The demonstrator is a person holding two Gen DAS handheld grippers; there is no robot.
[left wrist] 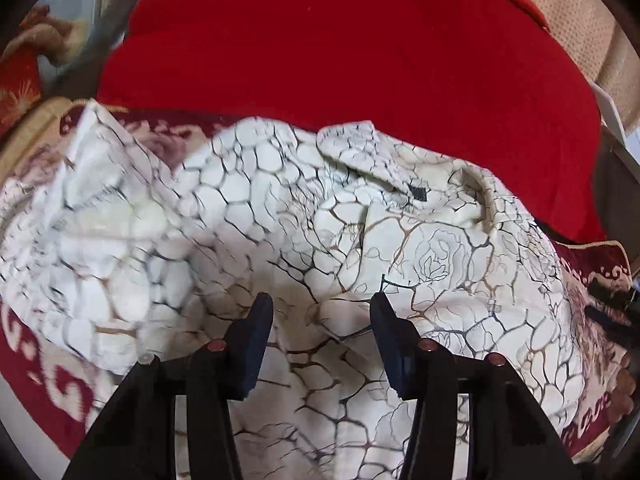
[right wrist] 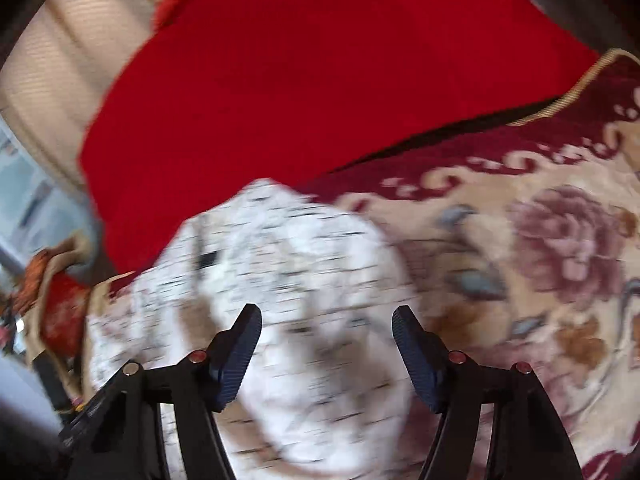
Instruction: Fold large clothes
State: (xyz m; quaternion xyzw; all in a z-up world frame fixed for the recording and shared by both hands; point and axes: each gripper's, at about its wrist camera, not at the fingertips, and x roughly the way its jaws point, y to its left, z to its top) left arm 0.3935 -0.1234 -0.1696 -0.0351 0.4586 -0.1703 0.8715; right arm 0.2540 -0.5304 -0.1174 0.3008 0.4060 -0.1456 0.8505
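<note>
A large white shirt [left wrist: 256, 200] with a black and gold crackle print and rose outlines lies rumpled on a floral red and beige cover [left wrist: 36, 344]. Its collar with a small black label [left wrist: 418, 192] points toward the far side. In the left wrist view my left gripper [left wrist: 320, 306] hovers over the shirt's near middle, fingers apart, nothing pinched between the pads. The right wrist view is blurred. There my right gripper [right wrist: 326, 314] stands open above the shirt's [right wrist: 280, 264] bunched right end, and its pads touch no cloth.
A plain red cloth [left wrist: 340, 48] covers the surface behind the shirt. Beige upholstery [left wrist: 592, 12] rises at the back. The floral cover [right wrist: 540, 240] lies bare to the right of the shirt. A dark object [left wrist: 612, 308] shows at the right edge of the left wrist view.
</note>
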